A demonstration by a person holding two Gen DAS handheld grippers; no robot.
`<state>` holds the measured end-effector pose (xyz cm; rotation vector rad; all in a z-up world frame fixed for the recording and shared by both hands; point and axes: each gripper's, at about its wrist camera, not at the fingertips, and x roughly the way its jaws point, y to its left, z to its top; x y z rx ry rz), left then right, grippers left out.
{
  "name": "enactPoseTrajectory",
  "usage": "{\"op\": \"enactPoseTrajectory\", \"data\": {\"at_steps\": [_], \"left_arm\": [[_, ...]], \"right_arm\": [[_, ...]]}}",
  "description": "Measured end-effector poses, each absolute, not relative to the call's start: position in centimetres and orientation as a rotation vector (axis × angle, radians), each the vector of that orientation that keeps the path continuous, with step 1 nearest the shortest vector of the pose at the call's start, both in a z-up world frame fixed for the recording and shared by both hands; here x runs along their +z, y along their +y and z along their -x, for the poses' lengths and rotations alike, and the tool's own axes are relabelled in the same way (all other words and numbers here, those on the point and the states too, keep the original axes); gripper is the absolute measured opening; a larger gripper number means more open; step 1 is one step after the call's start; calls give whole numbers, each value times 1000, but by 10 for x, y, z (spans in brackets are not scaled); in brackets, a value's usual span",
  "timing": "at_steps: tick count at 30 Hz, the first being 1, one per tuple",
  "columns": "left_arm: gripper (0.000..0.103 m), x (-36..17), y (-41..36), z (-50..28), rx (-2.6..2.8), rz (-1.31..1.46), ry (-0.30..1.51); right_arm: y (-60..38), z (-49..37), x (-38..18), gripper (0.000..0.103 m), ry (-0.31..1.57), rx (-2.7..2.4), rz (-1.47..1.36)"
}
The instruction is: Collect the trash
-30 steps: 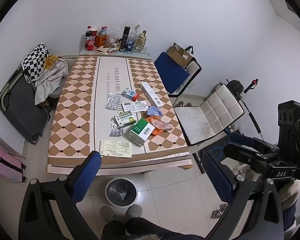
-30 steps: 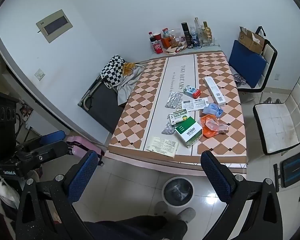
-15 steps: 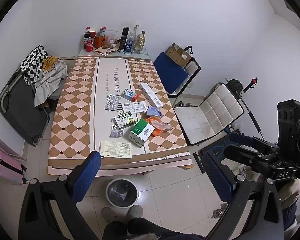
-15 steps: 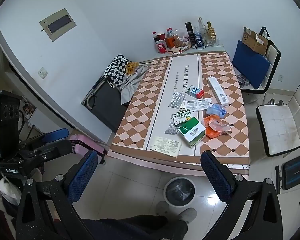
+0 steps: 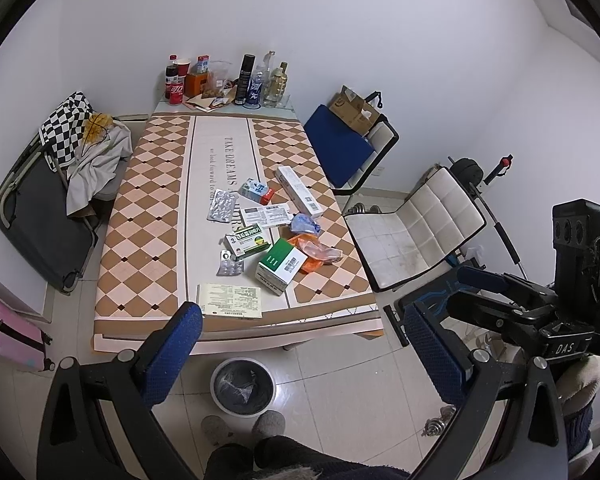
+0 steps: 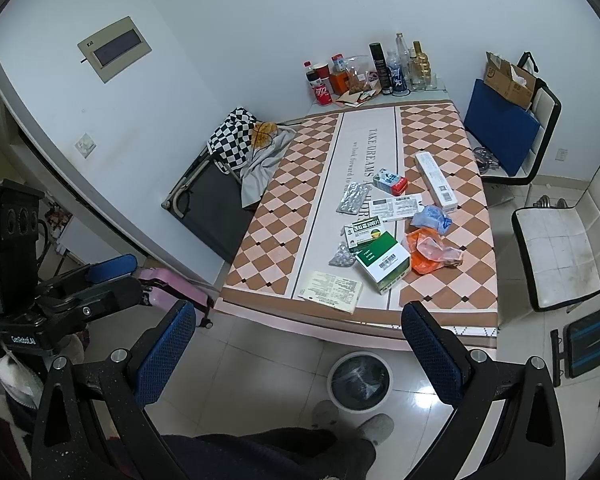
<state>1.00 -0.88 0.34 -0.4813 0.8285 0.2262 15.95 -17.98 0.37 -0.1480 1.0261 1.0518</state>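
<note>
1. Across the bottom of the left wrist view, the left gripper (image 5: pixel 300 348) is hanging with its blue-padded fingers (image 5: pixel 172 354) spread wide and nothing between them.
2. At the right edge of that view the right gripper (image 5: pixel 496 300) is showing side-on, empty, with "DAS" lettered on its black body; in its own view its claw (image 6: pixel 300 344) is likewise gaping wide on nothing.
3. In the middle of the frame the table (image 5: pixel 140 216) is wearing a checked cloth whose white stripe is reading "TAKE DREAMS", with a smaller line beside it too fine to read in full.
4. Around the centre of the cloth the trash is lying scattered: a green and white box (image 5: pixel 281 266) with a barcode, a yellow-green medicine box (image 5: pixel 247 240), two blister packs (image 5: pixel 221 211), a long white box (image 5: pixel 299 191), a printed leaflet (image 5: pixel 229 300) at the near edge, and orange and blue wrappers (image 5: pixel 314 252).
5. At lower centre a round waste bin (image 5: pixel 242 386) with a dark liner is standing on the tiled floor just under the near table edge.
6. At the top centre, bottles are crowding the far end, one a red-labelled cola bottle (image 5: pixel 172 85).
7. In the upper left of the right wrist view a beige wall panel (image 6: pixel 114 50) is hanging.
</note>
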Motion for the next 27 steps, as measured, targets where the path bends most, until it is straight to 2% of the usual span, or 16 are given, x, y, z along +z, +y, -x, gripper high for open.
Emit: {"op": "enactPoseTrajectory", "data": {"at_steps": [27], "left_arm": [[103,2,-8,-9,225,482,828]], "right_arm": [[-180,-158,5,103,1026,1058,164]]}}
